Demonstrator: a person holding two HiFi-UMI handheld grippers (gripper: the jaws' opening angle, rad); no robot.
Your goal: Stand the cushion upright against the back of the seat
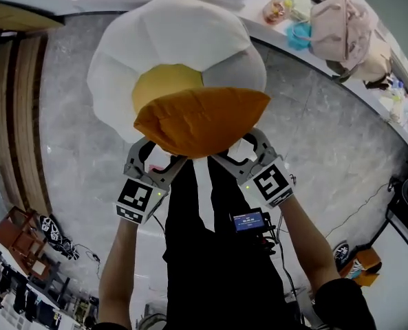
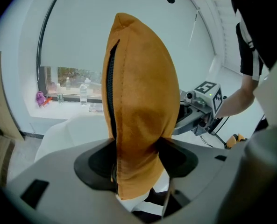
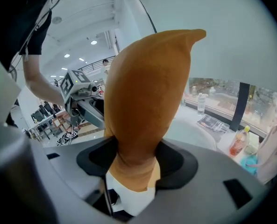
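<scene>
Two hand-held grippers sit nearest, the left gripper at seven o'clock and the right gripper at five o'clock of an orange cushion. Each has its jaws pinching the cushion's near edge, so the fabric bunches between the pads. Held in the air, the cushion hangs before a round white seat at twelve o'clock, and it looks light, plump and soft, with a matt cover and a zip down one side, so it will likely sag; gripping the seamed edge near both corners seems best.
</scene>
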